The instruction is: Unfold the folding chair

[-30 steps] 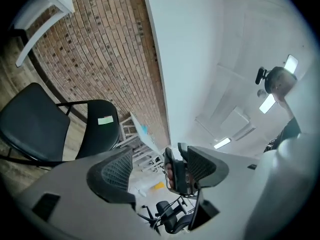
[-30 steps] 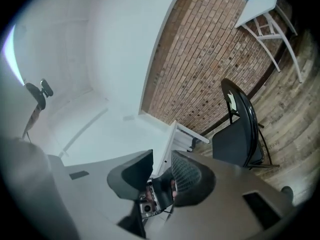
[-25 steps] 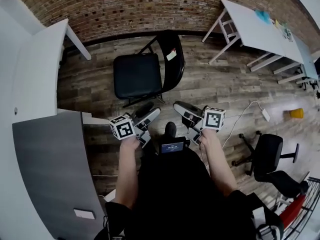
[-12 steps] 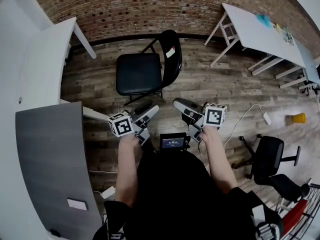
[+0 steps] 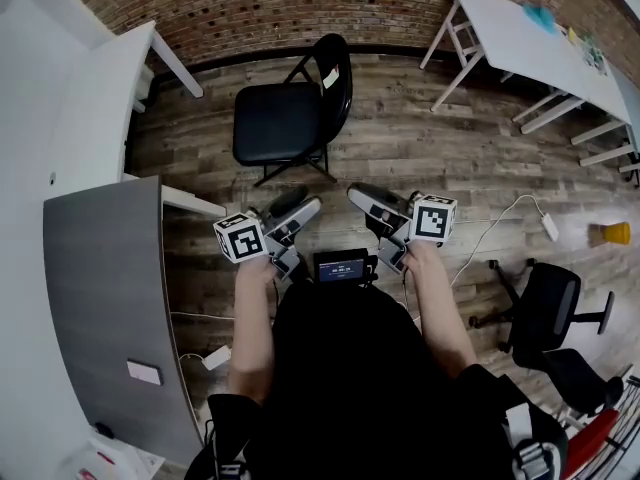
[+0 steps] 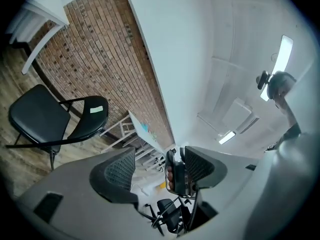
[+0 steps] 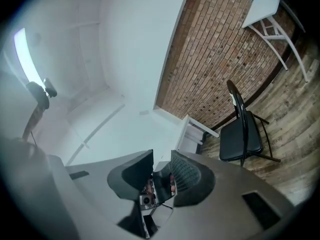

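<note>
Head view: my camera looks steeply down from above the person onto the wooden floor (image 5: pixel 420 158). The folding chair (image 5: pixel 285 118) stands farther off, by the brick wall (image 5: pixel 300 8).

Left tool (image 6: pixel 160 154) view: I look along the jaws with the picture rolled, floor at left, chair small and distant.

Right tool (image 7: pixel 161 156) view: rolled the opposite way, floor at right.

All three views share chair, wall and floor.

grey left tool (image 5: pixel 297 207) and right tool (image 5: pixel 362 202), marker-cubed; black top (image 5: pixel 340 368).
</note>
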